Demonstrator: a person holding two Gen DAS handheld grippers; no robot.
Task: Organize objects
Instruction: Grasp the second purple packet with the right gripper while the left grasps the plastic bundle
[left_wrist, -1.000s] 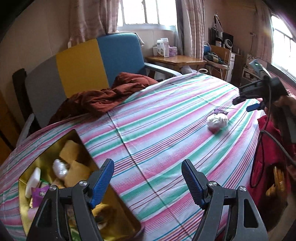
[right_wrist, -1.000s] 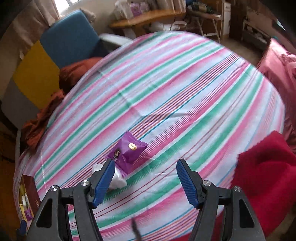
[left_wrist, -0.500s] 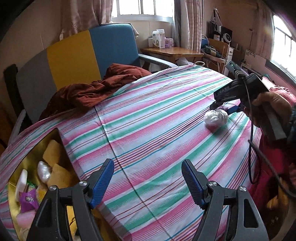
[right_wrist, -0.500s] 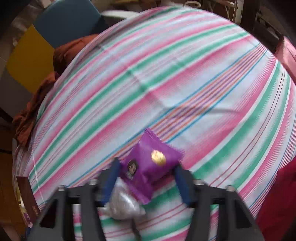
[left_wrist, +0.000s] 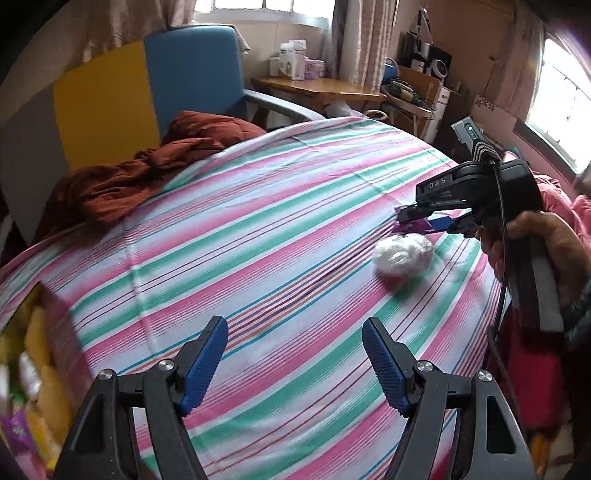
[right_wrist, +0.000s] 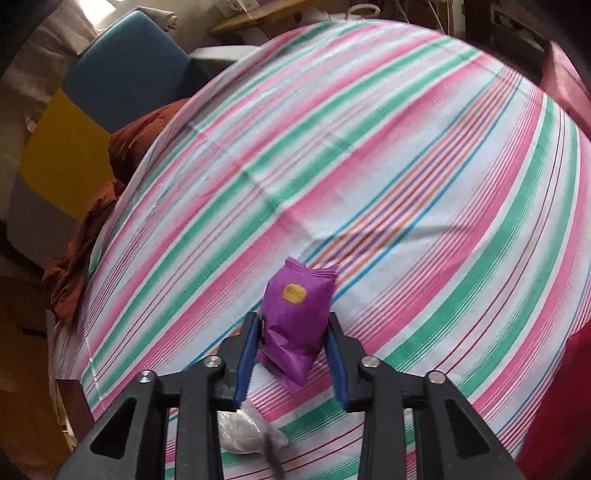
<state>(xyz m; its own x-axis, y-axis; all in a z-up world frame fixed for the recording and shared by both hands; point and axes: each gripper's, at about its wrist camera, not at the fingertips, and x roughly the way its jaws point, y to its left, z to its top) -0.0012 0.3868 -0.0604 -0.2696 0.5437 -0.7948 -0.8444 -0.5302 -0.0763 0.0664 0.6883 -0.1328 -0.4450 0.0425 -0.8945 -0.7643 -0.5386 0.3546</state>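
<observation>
Your right gripper pinches the crinkled purple foil snack packet between its blue pads. Only your left wrist view shows the white crumpled plastic-wrapped ball at that packet's five o'clock on the striped tablecloth. Your left gripper hangs spread, nothing between its jaws.

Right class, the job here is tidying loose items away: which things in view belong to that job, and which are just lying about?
Part of the job:
purple packet, pinched in the right gripper
white wrapped item
box of snacks
left gripper, open

Just lying about:
rust-brown blanket
chair
wooden side table
</observation>
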